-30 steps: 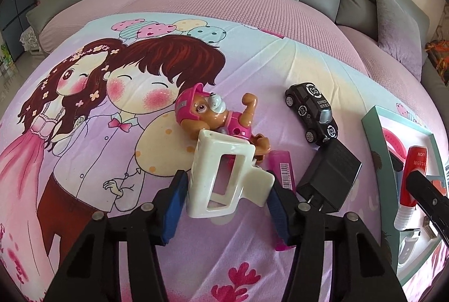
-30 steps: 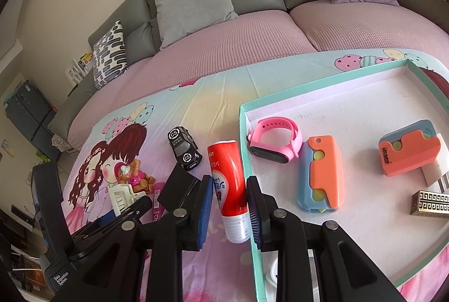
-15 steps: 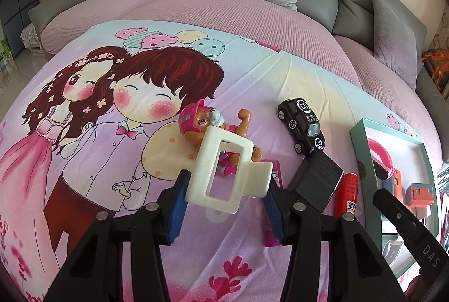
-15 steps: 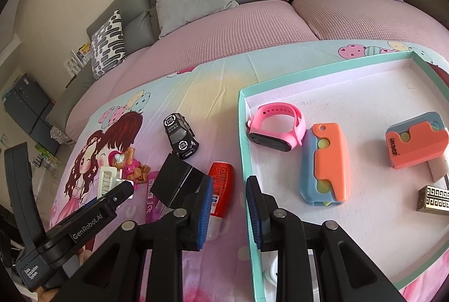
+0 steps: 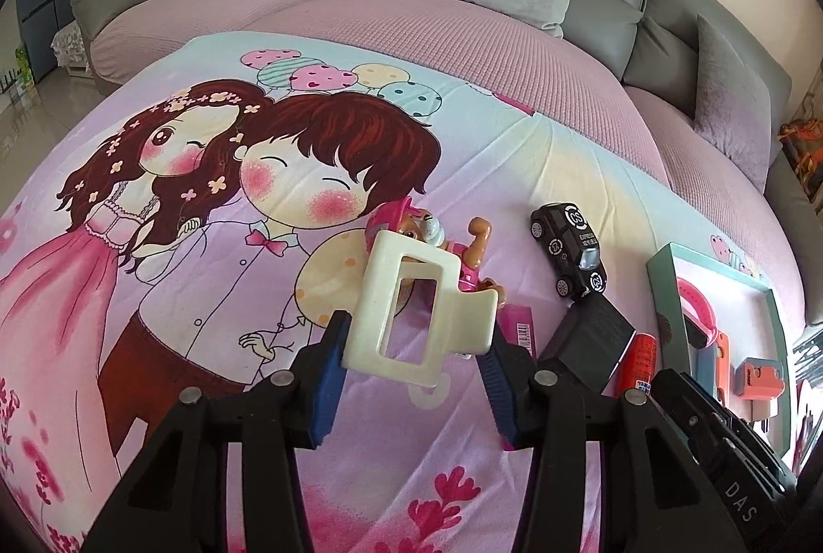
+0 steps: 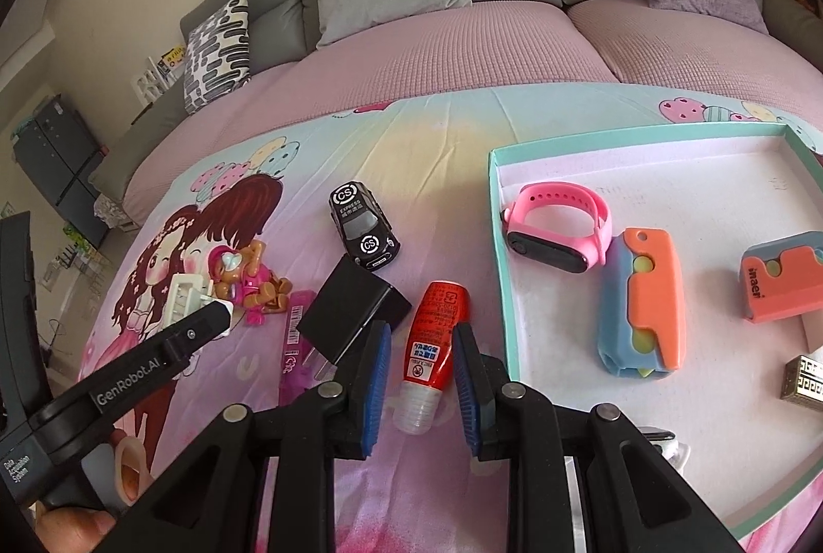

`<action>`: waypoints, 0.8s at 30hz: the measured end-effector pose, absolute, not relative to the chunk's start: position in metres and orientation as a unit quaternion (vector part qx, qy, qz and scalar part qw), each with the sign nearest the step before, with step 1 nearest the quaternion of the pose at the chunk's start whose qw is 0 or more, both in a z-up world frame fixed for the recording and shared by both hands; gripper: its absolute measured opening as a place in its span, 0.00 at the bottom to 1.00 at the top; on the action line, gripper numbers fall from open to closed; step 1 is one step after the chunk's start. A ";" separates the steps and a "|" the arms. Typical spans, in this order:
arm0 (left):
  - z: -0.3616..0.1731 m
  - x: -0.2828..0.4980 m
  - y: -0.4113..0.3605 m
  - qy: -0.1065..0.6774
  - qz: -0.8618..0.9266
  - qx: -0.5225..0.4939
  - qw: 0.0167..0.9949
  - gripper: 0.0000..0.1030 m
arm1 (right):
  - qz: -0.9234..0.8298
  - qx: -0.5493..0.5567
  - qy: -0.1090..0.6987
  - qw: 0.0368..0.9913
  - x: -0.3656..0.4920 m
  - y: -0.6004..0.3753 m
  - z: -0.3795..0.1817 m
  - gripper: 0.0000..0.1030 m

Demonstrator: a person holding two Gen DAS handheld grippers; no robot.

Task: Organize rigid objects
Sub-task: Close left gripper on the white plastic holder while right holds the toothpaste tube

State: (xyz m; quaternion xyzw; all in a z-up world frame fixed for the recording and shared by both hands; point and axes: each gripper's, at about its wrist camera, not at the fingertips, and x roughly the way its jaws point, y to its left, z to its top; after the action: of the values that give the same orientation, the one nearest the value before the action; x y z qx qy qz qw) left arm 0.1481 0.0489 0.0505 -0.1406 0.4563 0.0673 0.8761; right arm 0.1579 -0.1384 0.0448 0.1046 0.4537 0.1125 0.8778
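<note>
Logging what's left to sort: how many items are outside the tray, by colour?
Black: 2 (toy car, charger)
Red: 1 (tube)
Pink: 2 (pup figure, flat barcoded piece)
Cream: 1 (hair clip, in the left tongs)
Total: 6

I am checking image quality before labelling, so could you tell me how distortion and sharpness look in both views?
Left wrist view: strong fisheye curving, dark corners, cream hair clip sharp in daylight. Right wrist view: same curving; the teal tray rim bows, the red tube label stays readable.
</note>
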 end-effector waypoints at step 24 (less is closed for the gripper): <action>0.045 0.149 0.053 0.467 0.060 -0.159 0.868 0.48 | 0.065 -0.020 0.446 0.892 0.164 -0.099 0.024 0.32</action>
State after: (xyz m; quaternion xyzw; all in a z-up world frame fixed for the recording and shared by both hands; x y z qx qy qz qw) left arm 0.1487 0.0525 0.0450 -0.1586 0.4670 0.0599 0.8678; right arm 0.1644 -0.0991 0.0240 -0.0197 0.4464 0.0655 0.8922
